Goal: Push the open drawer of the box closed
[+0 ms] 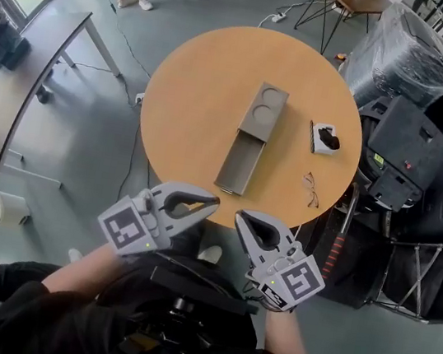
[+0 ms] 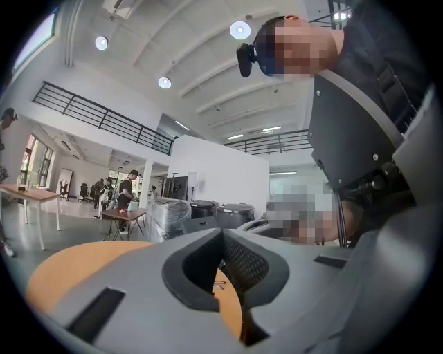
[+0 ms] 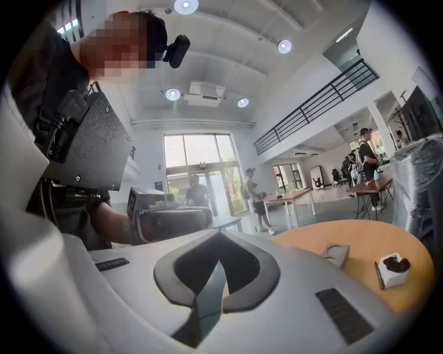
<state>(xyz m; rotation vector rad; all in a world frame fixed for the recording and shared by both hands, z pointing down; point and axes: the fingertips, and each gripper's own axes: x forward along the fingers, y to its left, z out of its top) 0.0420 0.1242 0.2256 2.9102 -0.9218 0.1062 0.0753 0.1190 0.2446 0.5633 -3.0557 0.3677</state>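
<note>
A grey box (image 1: 264, 110) with two round recesses on top lies in the middle of the round wooden table (image 1: 194, 84). Its drawer (image 1: 240, 163) is pulled out toward me, and its open end is close to the table's near edge. My left gripper (image 1: 212, 203) and right gripper (image 1: 242, 218) hover side by side just off that near edge, below the drawer, touching nothing. Both are shut and empty, with their tips pointing at each other. In the right gripper view the box (image 3: 337, 253) is small and far to the right.
A small white box (image 1: 324, 137) holding a dark object sits on the table right of the grey box. Glasses (image 1: 311, 190) lie near the table's right front edge. Black cases and a wrapped drum (image 1: 407, 56) crowd the floor to the right. A grey desk (image 1: 20, 82) stands to the left.
</note>
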